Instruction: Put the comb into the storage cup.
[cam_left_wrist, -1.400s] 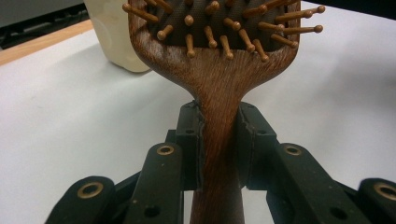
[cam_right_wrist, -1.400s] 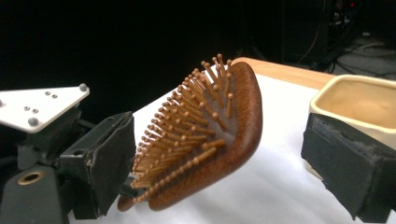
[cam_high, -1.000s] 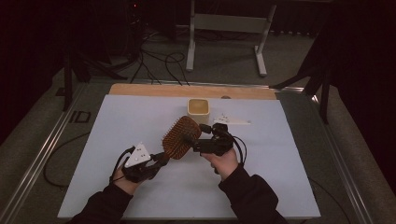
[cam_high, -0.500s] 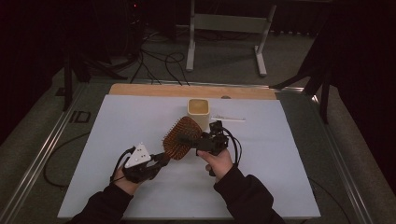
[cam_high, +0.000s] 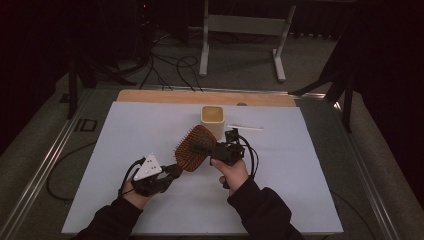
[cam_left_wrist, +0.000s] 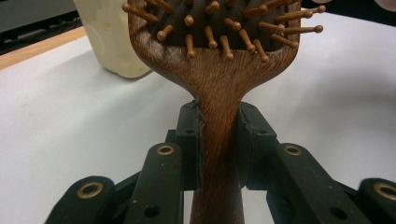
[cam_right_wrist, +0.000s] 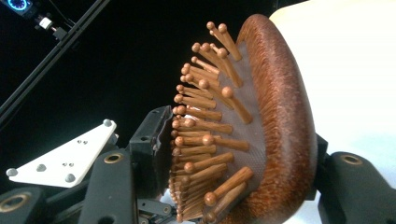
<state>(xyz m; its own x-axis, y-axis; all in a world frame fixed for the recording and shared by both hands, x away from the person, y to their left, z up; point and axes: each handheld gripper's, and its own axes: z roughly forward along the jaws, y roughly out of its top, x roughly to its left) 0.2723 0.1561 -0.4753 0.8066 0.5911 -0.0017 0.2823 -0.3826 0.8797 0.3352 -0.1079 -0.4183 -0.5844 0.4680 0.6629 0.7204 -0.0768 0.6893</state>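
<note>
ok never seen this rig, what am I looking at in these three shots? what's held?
No robot arm here: a person at a table holds a two-jaw claw in each hand. The high view looks down from above the person's side; the other two come from cameras riding on each claw, looking along its black jaws.

On the white tabletop stand a cream square cup and, beside it, a thin white stick.

The left claw is shut on the handle of a wooden hairbrush, lifted off the table. The right claw has just been closing across the brush head, one pad on the pin tips, the other jaw behind the wooden back. Whether it presses yet is unclear.
</note>
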